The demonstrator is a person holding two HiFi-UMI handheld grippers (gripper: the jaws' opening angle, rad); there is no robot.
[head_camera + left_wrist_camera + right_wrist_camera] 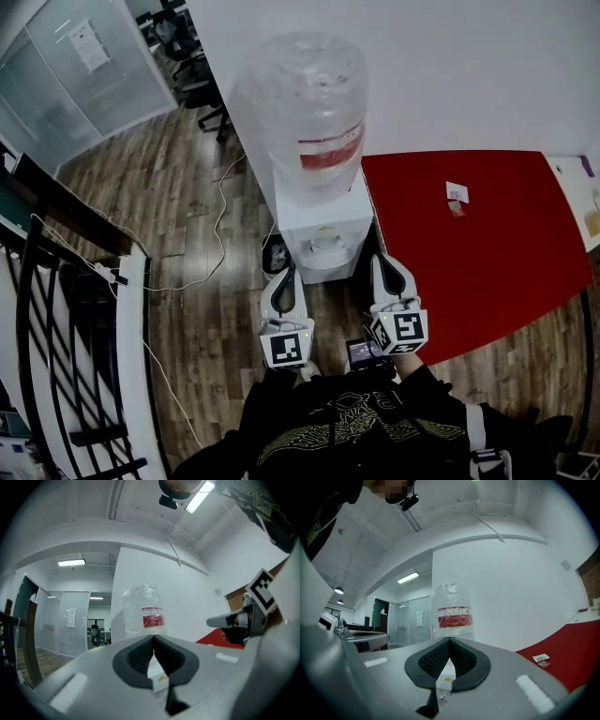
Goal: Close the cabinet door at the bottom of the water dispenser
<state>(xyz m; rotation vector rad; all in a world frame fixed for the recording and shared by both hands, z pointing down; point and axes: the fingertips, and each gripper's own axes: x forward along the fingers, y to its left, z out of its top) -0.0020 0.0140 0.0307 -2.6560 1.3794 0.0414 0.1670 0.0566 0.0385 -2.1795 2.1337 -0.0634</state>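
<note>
A white water dispenser [323, 230] with a large clear bottle [309, 103] on top stands against the wall, straight ahead of me. Its bottom cabinet door is hidden from the head view under the dispenser's top. A dark shape [275, 255] shows at the dispenser's lower left; I cannot tell what it is. My left gripper [286, 272] is shut and empty, level, just left of the dispenser's front. My right gripper [382, 262] is also shut and empty, at the front right. The bottle [143, 609] rises above the closed jaws in the left gripper view, and the bottle [452, 606] likewise in the right gripper view.
A red table [487, 244] with small cards [457, 194] stands right of the dispenser. A white cable [220, 225] trails over the wood floor at the left. A black railing [66, 309] lies at the far left, with office chairs [187, 47] behind. A small screen [361, 352] sits by my chest.
</note>
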